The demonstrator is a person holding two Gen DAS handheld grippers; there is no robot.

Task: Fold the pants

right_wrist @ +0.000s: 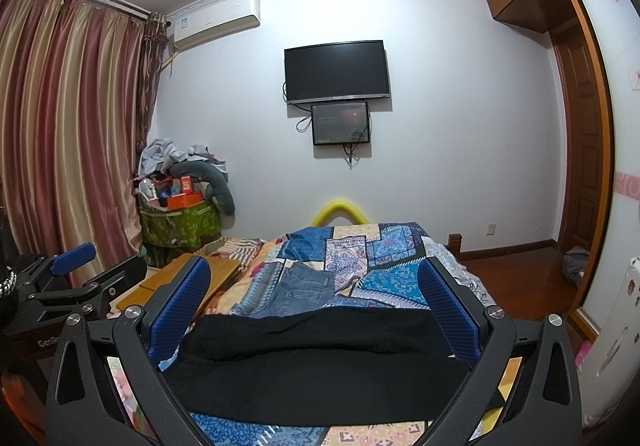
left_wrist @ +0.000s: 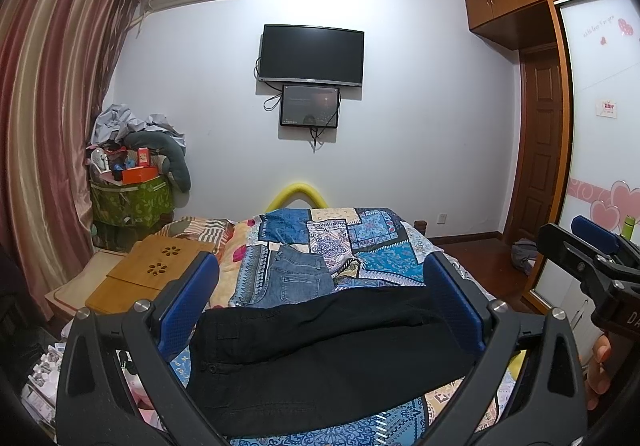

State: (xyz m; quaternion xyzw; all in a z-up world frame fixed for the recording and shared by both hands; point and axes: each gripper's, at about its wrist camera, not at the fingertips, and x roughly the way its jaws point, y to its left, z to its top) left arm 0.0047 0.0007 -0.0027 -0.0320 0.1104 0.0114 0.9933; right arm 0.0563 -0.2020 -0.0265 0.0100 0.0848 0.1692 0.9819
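Note:
Black pants (left_wrist: 320, 358) lie spread across the near end of the patchwork bedspread (left_wrist: 380, 246), waistband with a button at the left. My left gripper (left_wrist: 320, 266) hovers above them, open, its blue pads wide apart with nothing between. In the right wrist view the same black pants (right_wrist: 320, 362) fill the lower middle, and my right gripper (right_wrist: 316, 270) is open over them, holding nothing. Each gripper shows at the edge of the other's view: the right gripper (left_wrist: 588, 246) far right, the left gripper (right_wrist: 84, 266) far left.
Folded blue jeans (left_wrist: 296, 278) rest further up the bed. A wooden lap table (left_wrist: 156, 270) sits at the bed's left edge. A green bag piled with clutter (left_wrist: 132, 182) stands by the curtain. The wardrobe (left_wrist: 600, 126) lines the right side, wooden floor beside the bed.

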